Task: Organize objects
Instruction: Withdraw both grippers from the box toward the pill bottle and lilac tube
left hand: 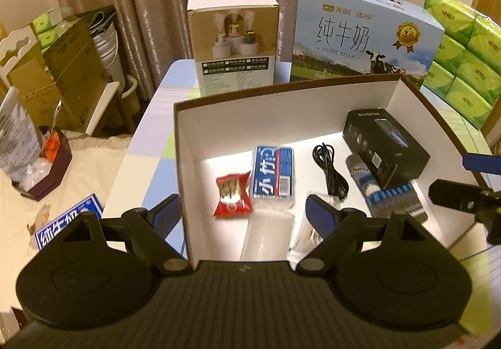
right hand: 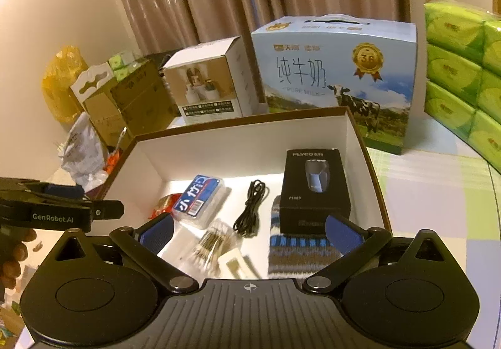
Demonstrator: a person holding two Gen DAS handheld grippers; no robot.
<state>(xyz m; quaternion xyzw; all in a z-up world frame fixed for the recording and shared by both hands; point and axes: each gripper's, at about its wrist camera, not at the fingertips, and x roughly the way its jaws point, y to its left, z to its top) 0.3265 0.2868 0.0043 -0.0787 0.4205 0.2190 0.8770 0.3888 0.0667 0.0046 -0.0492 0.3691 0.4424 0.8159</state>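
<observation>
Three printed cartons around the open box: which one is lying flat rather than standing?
The blue milk carton left of the table lies flat; the humidifier box and big pure-milk case stand upright.

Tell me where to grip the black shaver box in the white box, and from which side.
Grip the black shaver box across its two long side faces, coming from above. It leans with its front end propped on the knitted sock, so those flat parallel sides are free; the white box's wall probably blocks a sideways approach.
</observation>
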